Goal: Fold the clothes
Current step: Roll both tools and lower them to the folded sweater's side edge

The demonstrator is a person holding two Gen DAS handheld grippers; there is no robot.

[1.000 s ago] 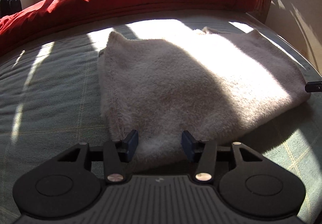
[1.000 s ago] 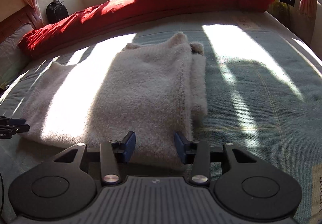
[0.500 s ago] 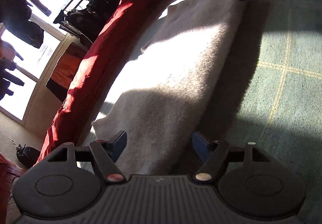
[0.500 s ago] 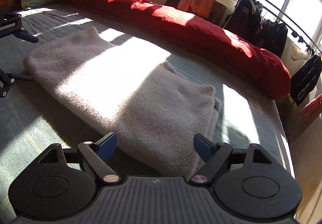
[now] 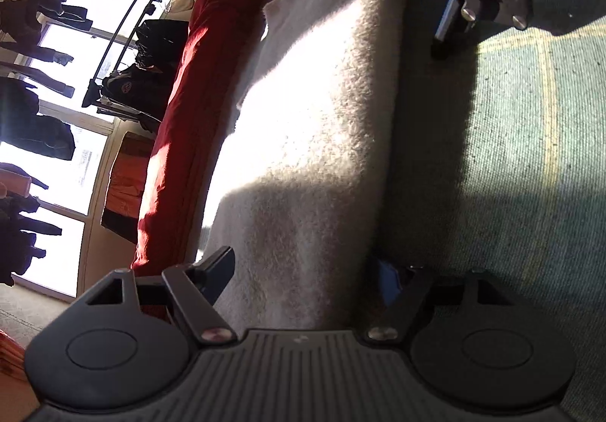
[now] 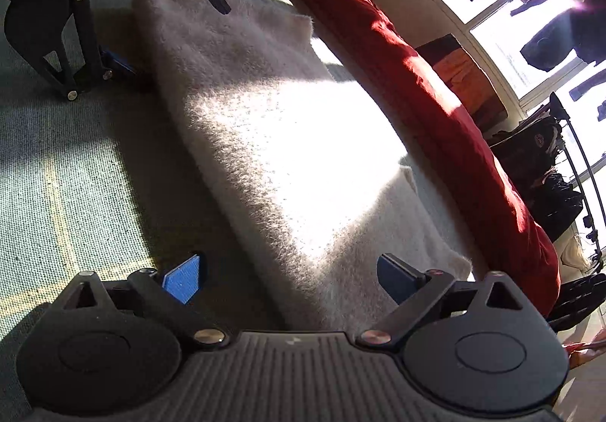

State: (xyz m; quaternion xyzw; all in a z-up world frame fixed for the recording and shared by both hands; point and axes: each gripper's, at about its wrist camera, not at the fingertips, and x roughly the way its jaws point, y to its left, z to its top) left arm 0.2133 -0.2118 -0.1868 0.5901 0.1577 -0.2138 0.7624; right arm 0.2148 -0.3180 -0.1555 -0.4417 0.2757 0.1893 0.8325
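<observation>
Sweater [image 5: 318, 141] lies part-folded on bed [image 5: 530, 157]; left gripper [image 5: 303, 274] and right gripper [image 6: 288, 270], jaws apart, straddle its opposite ends, final fold pending.

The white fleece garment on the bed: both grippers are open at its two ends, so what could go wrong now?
1. The left gripper and right gripper straddle thick ends of the fleece garment; closing may pinch only the top layer, so the fold opens.
2. The lower fingers lie near the green bedcover and may catch it too.
</observation>
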